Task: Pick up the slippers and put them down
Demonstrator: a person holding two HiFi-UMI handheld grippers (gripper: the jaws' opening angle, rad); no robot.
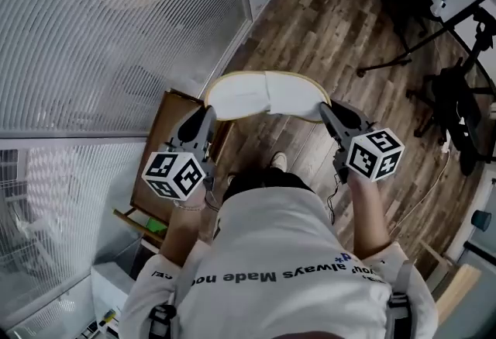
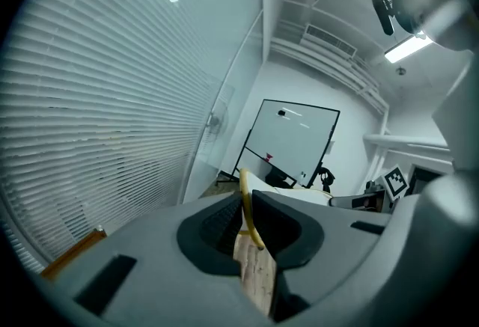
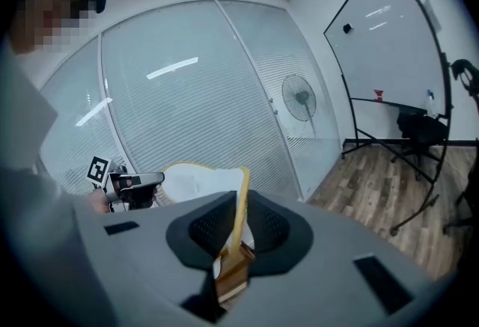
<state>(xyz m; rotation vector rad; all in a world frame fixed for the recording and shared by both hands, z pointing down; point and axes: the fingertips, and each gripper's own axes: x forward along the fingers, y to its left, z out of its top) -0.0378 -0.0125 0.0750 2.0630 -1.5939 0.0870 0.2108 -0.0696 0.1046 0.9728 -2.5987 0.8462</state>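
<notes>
The slippers (image 1: 263, 95) are hanging in the air over the floor (image 1: 325, 27). The left gripper (image 1: 210, 110) is pinching one yellow rim and the right gripper (image 1: 325, 107) the other, probably to carry the pair flat. Blinds (image 1: 116, 35) and a rack (image 1: 159, 145) are crowding the left. Bare floor is lying ahead, and a chair (image 1: 457, 108) is standing well off to the right.

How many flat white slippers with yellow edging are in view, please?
2. One white yellow-edged slipper is pinched in the left gripper, the other slipper in the right gripper, side by side. None seems hidden.
</notes>
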